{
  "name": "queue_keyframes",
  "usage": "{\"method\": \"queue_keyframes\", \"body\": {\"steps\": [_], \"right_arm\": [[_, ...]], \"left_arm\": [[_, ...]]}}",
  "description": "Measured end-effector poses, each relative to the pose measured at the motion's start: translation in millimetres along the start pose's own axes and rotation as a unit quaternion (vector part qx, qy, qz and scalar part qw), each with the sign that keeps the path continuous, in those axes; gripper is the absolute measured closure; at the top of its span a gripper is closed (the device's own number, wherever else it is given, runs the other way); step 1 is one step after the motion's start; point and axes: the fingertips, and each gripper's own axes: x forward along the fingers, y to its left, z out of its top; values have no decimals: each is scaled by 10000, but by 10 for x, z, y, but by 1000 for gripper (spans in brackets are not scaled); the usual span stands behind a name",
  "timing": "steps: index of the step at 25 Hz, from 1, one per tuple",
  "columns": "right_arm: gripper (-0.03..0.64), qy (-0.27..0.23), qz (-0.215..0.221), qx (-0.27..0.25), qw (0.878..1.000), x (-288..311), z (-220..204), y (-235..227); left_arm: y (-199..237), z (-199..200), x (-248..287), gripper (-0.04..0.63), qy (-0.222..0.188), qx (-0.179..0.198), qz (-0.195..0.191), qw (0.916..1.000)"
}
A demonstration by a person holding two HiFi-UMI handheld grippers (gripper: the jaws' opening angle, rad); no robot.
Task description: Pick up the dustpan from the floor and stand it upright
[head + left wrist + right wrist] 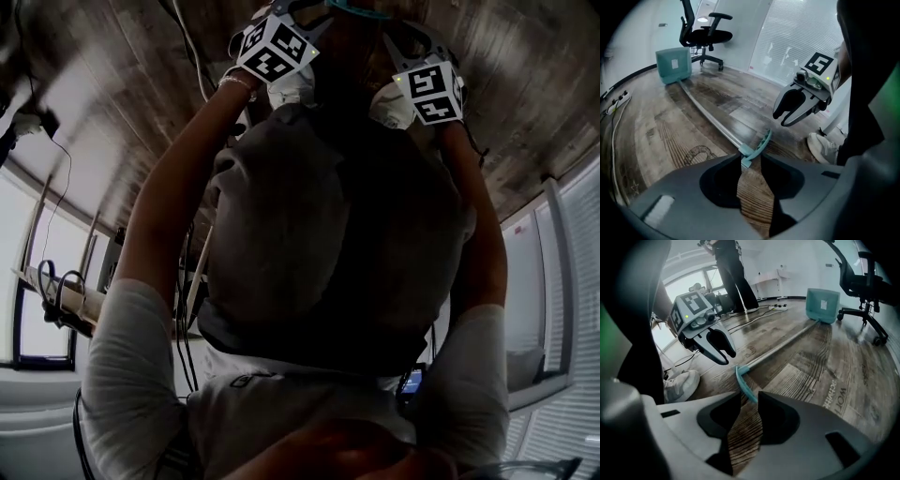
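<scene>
The dustpan lies flat on the wood floor. Its teal pan is at the far end, and a long metal handle runs toward me to a teal hand grip. My left gripper hangs open just above and short of that grip, with only floor between its jaws. My right gripper is open too, beside the left one over the same end, holding nothing. In the head view only the marker cubes show past my torso.
A black office chair stands beyond the pan near a blinds-covered wall. A power strip with cables lies at the left. My white shoe is close to the grip. Another person stands farther off.
</scene>
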Motion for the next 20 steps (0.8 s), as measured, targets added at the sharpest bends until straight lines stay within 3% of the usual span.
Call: {"method": "queue_keyframes", "body": {"steps": [10,20], "right_arm": [[531,320,-294,56,9990,380,-314,-135],[540,260,-212,282,9990,248,-117,-46]], "left_arm": [[45,-219,448,485,159,-238,85,9996],[53,-115,219,518,91,-221,-43,9997]]}}
